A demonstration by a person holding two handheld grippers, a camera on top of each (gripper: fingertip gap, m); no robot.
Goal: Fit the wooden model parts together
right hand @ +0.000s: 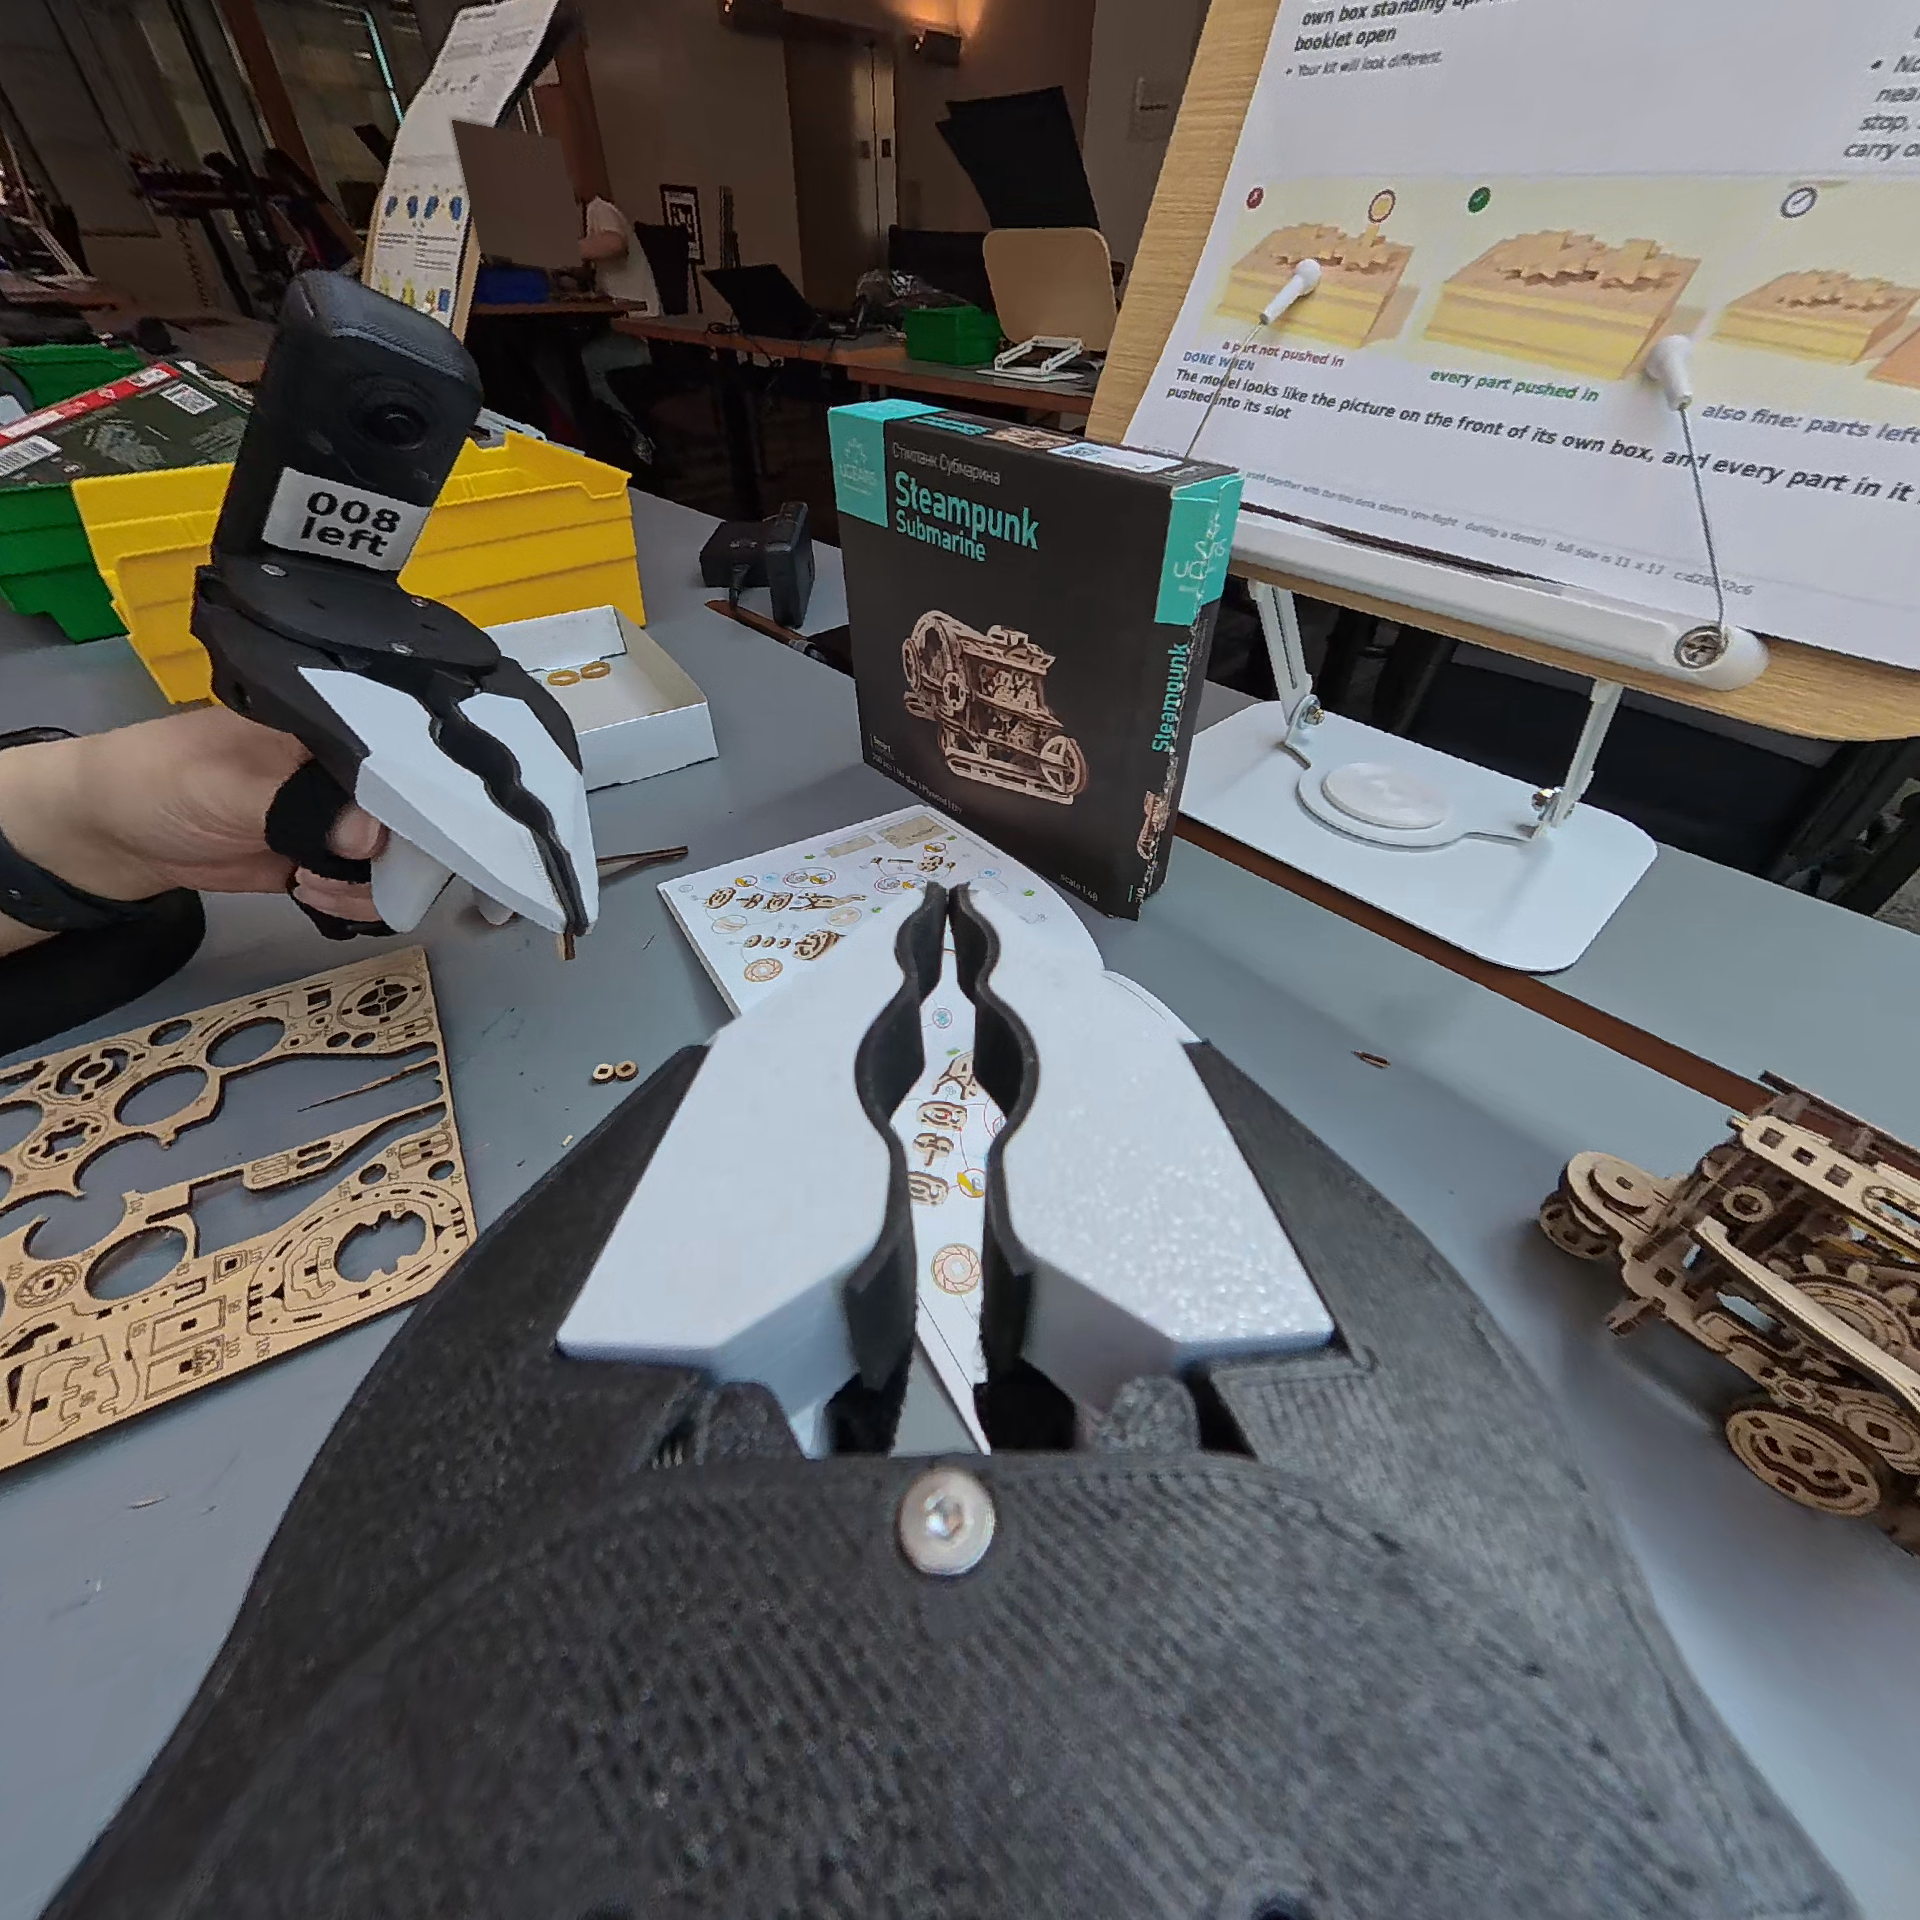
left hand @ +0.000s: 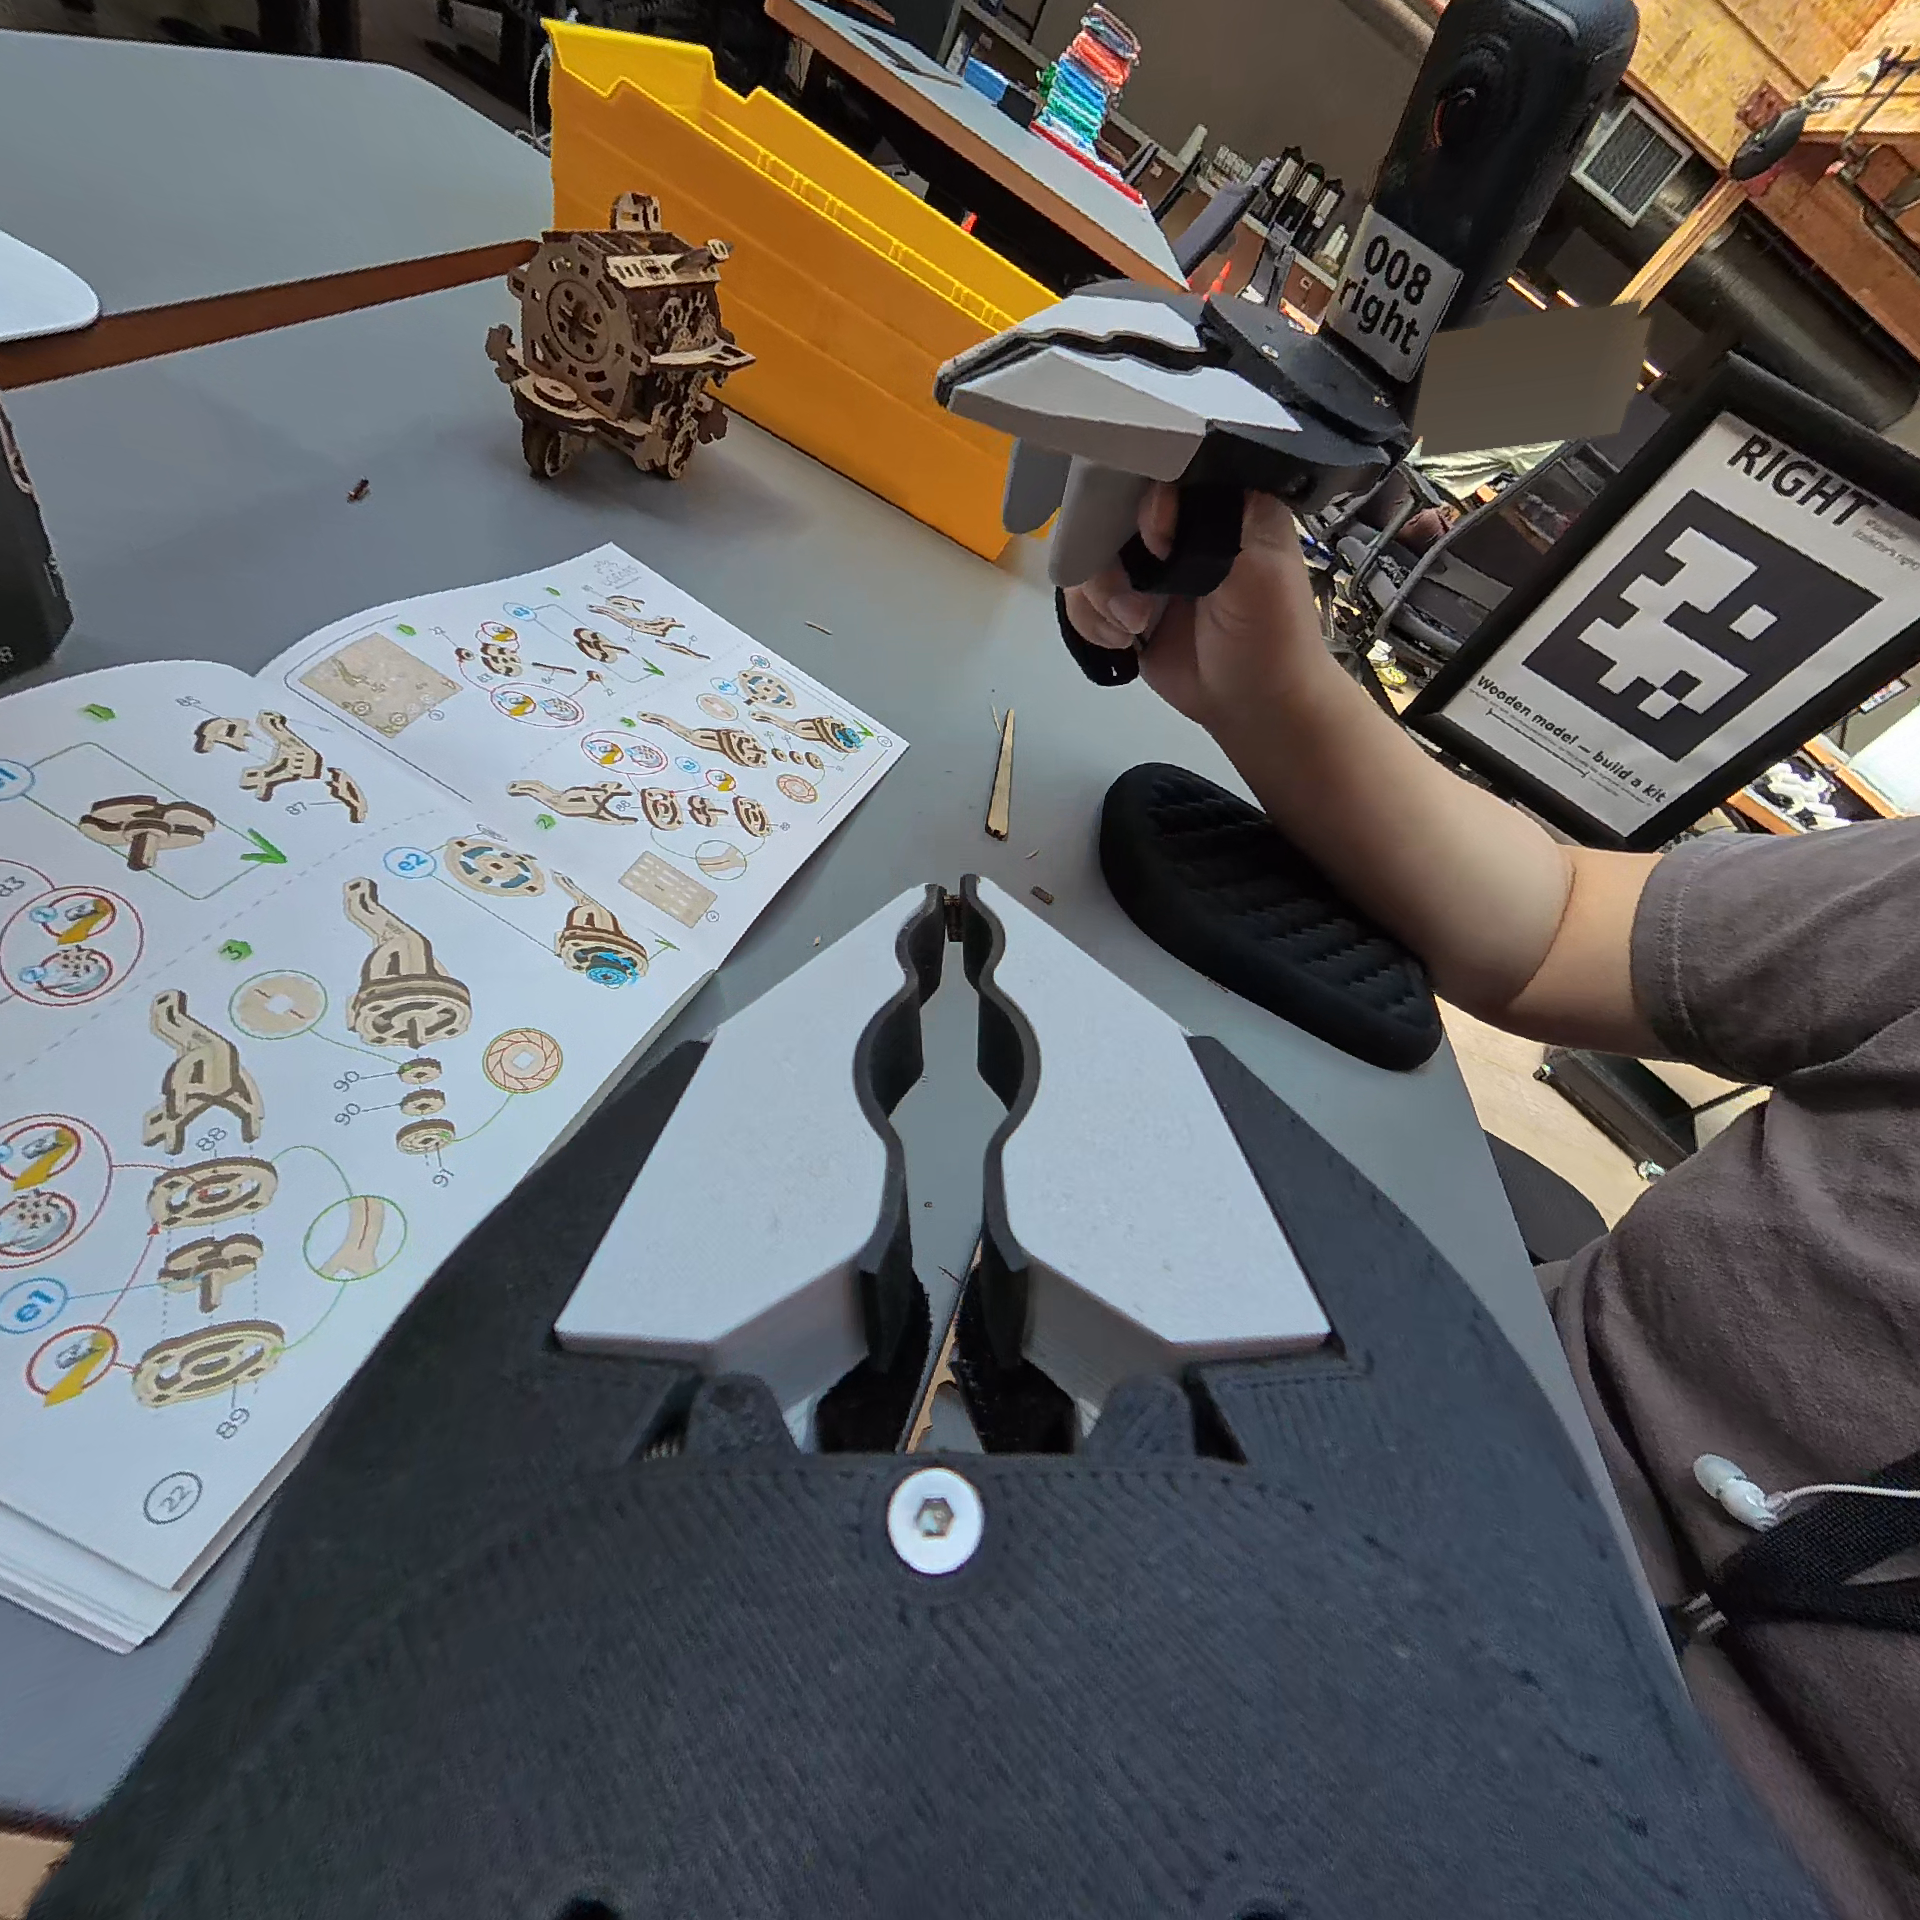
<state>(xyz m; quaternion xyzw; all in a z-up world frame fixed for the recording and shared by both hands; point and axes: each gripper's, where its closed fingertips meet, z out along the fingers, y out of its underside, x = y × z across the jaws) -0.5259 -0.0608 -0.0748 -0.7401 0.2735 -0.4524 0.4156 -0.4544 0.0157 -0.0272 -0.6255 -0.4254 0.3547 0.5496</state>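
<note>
My left gripper [left hand: 954, 902] is shut on a small wooden piece [left hand: 953, 916] pinched at its fingertips, held above the grey table [left hand: 883, 623]. The right wrist view shows it too [right hand: 574, 923], with the wooden piece [right hand: 567, 943] sticking out below the tips. My right gripper [right hand: 950, 900] is shut with nothing visible between its fingers; it hangs in the air at the upper right of the left wrist view [left hand: 951, 390]. The part-built wooden model [left hand: 615, 343] stands at the back by a yellow bin, also at the right edge of the right wrist view [right hand: 1766, 1288].
An open instruction booklet [left hand: 343, 935] lies left of centre. A punched wooden parts sheet [right hand: 208, 1195] lies at the left, two tiny rings [right hand: 615, 1070] beside it. The kit box [right hand: 1029, 665], a white tray [right hand: 634, 696], yellow bins [left hand: 790, 270], a document stand [right hand: 1455, 831], a wooden stick [left hand: 1001, 774] and a black pad [left hand: 1268, 925] surround them. One gripper's finger ends stand about 12 cm off the other's. To reach the part-built wooden model [left hand: 615, 343] in a straight line is about 20 cm for my right fingers, about 30 cm for my left. My right wrist view [right hand: 1697, 1190] looks at it from another angle.
</note>
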